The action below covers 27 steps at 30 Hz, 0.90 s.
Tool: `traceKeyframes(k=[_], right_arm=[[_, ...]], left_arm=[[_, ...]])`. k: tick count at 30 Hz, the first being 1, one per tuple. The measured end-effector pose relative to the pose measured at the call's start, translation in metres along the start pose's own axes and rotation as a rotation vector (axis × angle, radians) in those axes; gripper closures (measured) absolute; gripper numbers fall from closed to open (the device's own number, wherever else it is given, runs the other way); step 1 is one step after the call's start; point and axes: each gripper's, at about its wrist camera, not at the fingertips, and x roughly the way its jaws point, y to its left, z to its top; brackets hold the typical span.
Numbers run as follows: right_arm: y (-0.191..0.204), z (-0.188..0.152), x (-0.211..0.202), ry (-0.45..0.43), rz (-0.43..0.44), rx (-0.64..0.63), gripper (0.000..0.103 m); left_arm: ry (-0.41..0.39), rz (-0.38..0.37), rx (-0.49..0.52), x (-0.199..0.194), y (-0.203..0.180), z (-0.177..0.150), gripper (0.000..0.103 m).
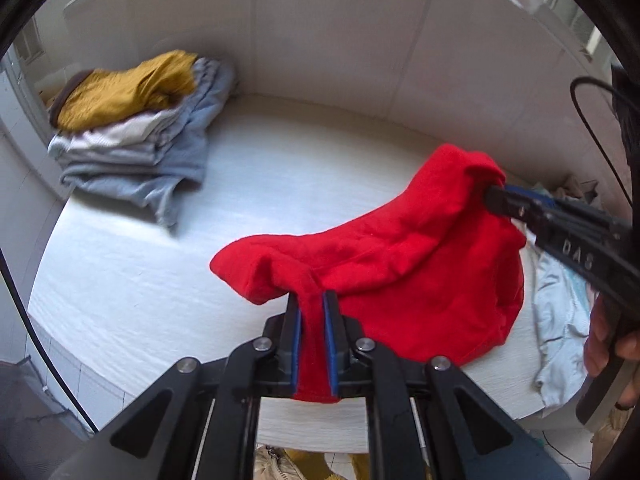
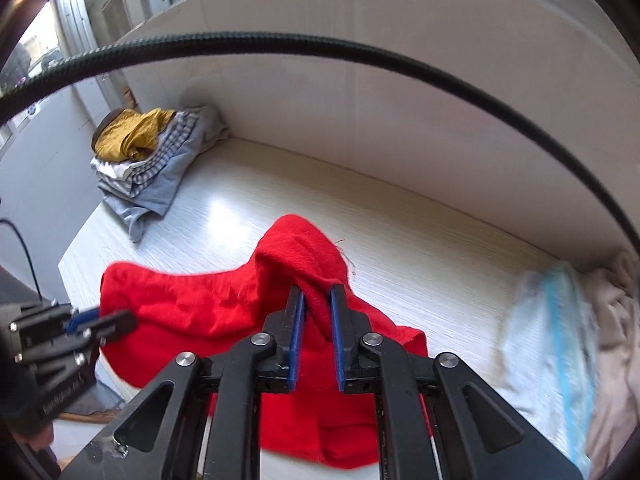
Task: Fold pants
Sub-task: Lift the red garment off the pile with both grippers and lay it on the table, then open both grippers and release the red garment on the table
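Note:
The red pants (image 1: 400,264) hang bunched between both grippers above the white table (image 1: 280,184). My left gripper (image 1: 313,300) is shut on one edge of the red pants near the table's front. My right gripper (image 1: 494,196) is shut on the other end, higher and to the right. In the right wrist view the right gripper (image 2: 318,294) pinches a raised fold of the red pants (image 2: 224,312), and the left gripper (image 2: 108,322) holds the cloth at the far left. The lower cloth drapes over the table's front edge.
A stack of folded clothes (image 1: 136,136) topped by a mustard garment (image 1: 128,88) sits at the back left, also in the right wrist view (image 2: 148,160). Unfolded pale blue and beige clothes (image 2: 560,344) lie at the right. White walls (image 1: 320,40) enclose the table's back.

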Motion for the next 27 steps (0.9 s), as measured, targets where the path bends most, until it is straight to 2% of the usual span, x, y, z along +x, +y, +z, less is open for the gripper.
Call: traceKeyframes(k=[1, 3, 4, 5, 11, 17, 22, 27], right_arm=[[0.004, 0.003, 0.005, 0.004, -0.003, 0.005, 0.085], [0.007, 0.007, 0.009, -0.006, -0.026, 0.031, 0.074], [0.006, 0.009, 0.009, -0.011, -0.038, 0.049, 0.071], [0.003, 0.009, 0.007, -0.015, -0.054, 0.072, 0.069], [-0.017, -0.011, -0.005, 0.015, -0.109, 0.148, 0.068], [-0.028, -0.058, -0.010, 0.106, -0.153, 0.197, 0.068], [-0.034, -0.085, -0.005, 0.170, -0.139, 0.259, 0.068], [-0.034, -0.100, -0.006, 0.189, -0.058, 0.294, 0.068]], left_arm=[[0.012, 0.002, -0.012, 0.002, 0.010, -0.002, 0.092], [0.038, 0.001, -0.016, 0.004, 0.027, -0.005, 0.082], [0.045, 0.003, -0.008, 0.005, 0.032, -0.006, 0.070], [0.047, 0.005, 0.003, 0.006, 0.035, -0.007, 0.064], [0.017, -0.022, 0.095, -0.002, 0.037, 0.000, 0.061], [0.028, -0.079, 0.165, 0.015, 0.012, 0.026, 0.058], [0.066, -0.106, 0.208, 0.035, -0.014, 0.040, 0.058], [0.067, -0.067, 0.226, 0.041, -0.021, 0.037, 0.058]])
